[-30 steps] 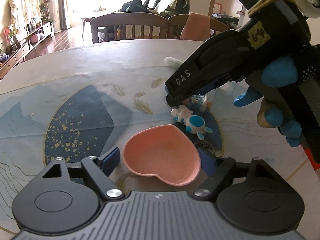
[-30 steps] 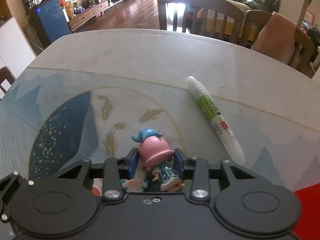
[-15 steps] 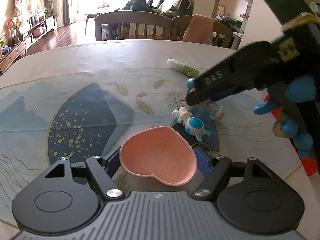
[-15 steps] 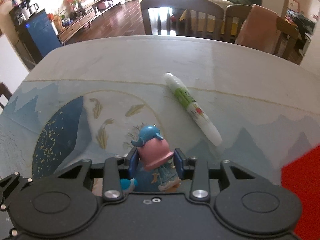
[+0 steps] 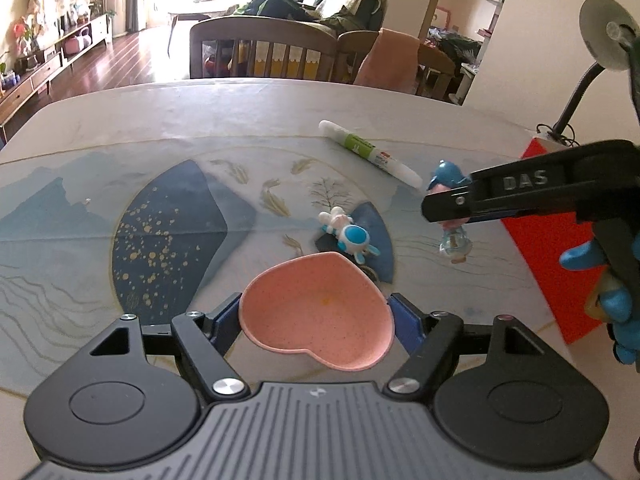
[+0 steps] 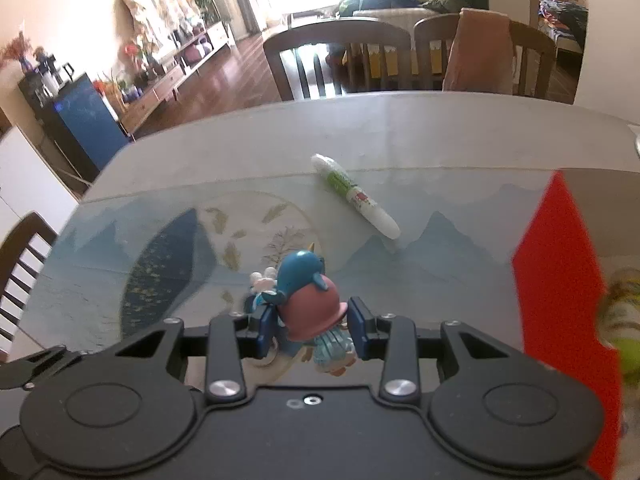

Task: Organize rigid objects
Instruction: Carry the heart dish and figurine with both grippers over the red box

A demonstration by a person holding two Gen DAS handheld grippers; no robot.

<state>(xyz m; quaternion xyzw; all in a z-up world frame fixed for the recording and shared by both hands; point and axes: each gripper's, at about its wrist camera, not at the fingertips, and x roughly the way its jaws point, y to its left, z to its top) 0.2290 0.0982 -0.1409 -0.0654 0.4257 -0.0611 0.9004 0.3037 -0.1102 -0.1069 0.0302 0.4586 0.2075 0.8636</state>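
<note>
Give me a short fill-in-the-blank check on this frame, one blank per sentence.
1. The left tongs grip a pink ____-shaped dish.
2. The right tongs hold a figurine in a ____ hat.
3. The white marker lies on the ____.

Missing words: heart; pink; table

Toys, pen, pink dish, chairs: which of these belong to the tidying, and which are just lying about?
Part of the job:
pink heart dish, held by left gripper
pink-hatted figurine, held by right gripper
bunny toy
white marker

Just there:
red box
chairs
</note>
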